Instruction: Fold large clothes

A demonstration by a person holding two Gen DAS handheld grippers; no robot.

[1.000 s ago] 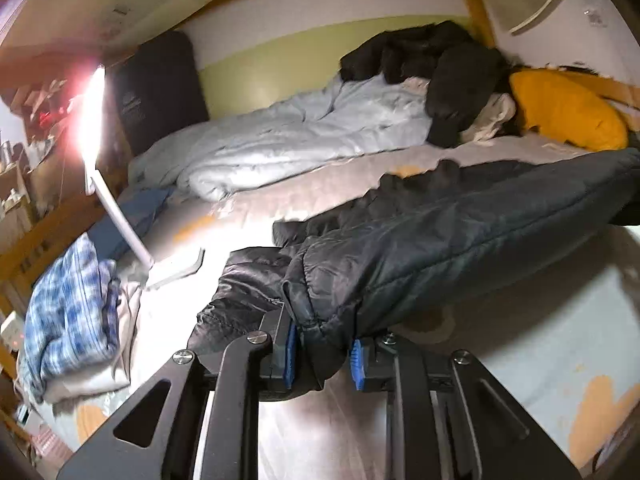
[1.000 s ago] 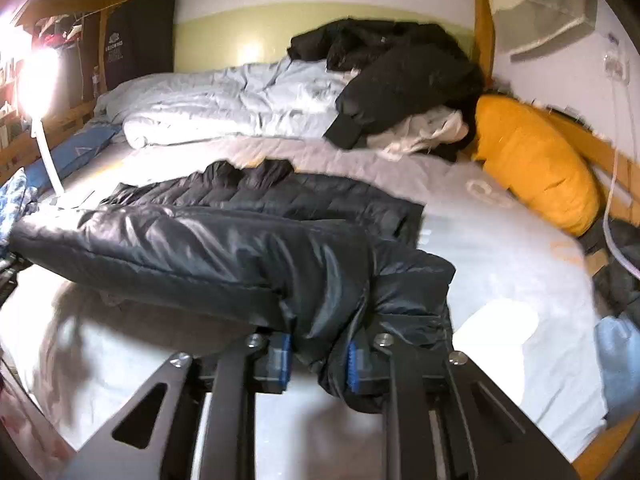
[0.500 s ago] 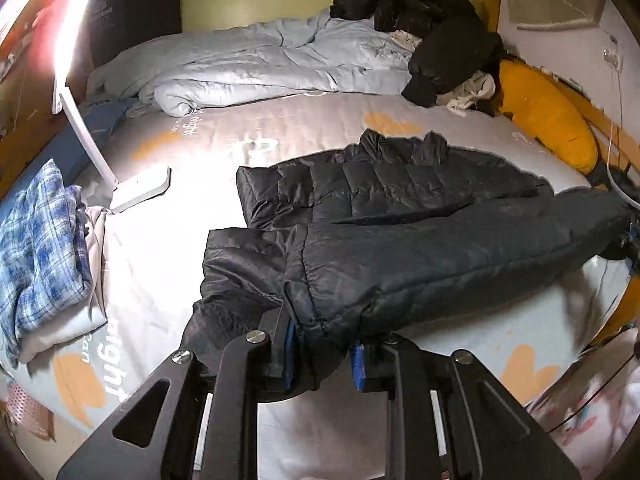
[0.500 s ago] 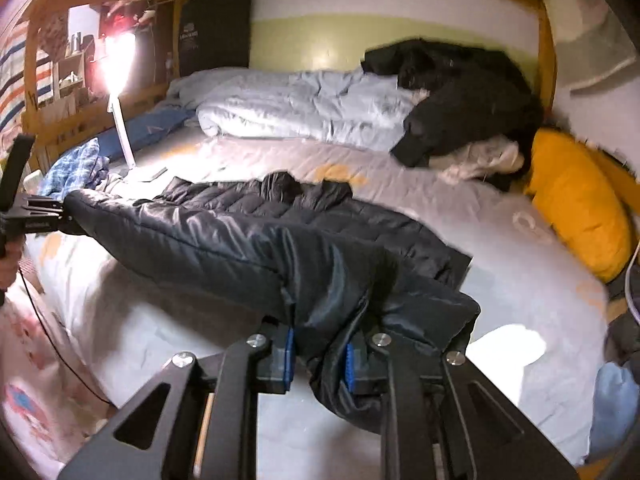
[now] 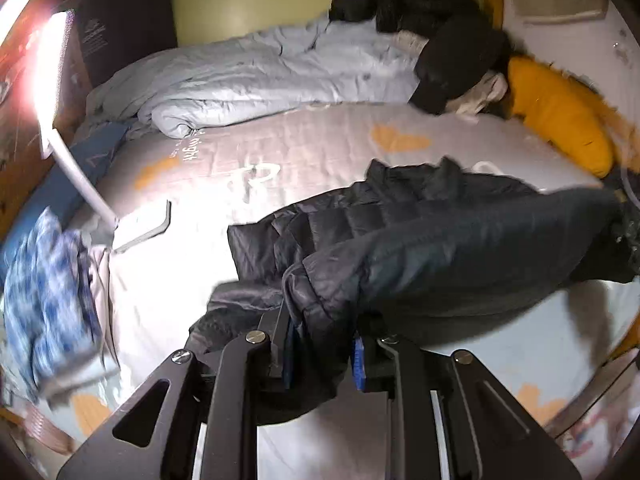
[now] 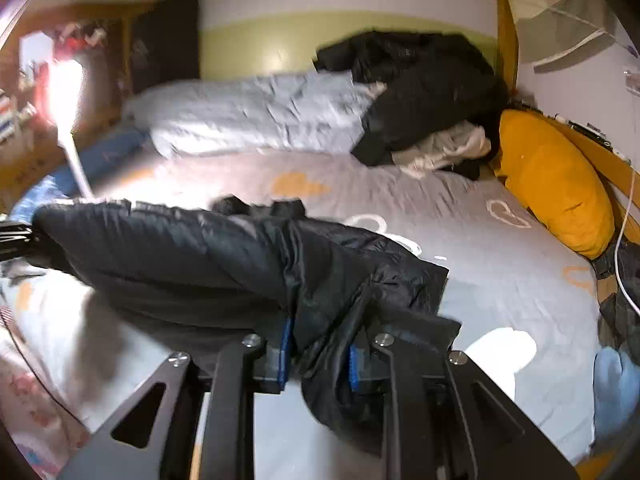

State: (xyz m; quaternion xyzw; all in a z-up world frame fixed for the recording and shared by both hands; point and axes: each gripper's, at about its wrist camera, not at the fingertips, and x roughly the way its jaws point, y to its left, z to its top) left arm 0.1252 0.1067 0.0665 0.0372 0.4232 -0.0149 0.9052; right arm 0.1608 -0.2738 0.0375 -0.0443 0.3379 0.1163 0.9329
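Observation:
A black puffer jacket (image 5: 460,248) lies partly on the grey bed sheet (image 5: 320,140), its near edge lifted and stretched between both grippers. My left gripper (image 5: 322,354) is shut on the jacket's left end, with fabric bunched between the blue pads (image 5: 359,364). In the right wrist view my right gripper (image 6: 318,352) is shut on the other end of the jacket (image 6: 180,248), and loose cloth hangs below the jaws. The left gripper (image 6: 16,236) shows at the far left edge of that view. The far half of the jacket rests flat on the bed.
A lit white desk lamp (image 5: 76,168) stands on the bed at the left beside a blue plaid shirt (image 5: 44,292). A pale blue duvet (image 5: 260,76) and a heap of black clothes (image 5: 440,20) lie at the back. An orange pillow (image 5: 560,120) and a white cable (image 6: 624,240) are at the right.
Both grippers have risen with the jacket's near edge, which now hangs higher over the sheet. The left view has swung, and the grips look unchanged.

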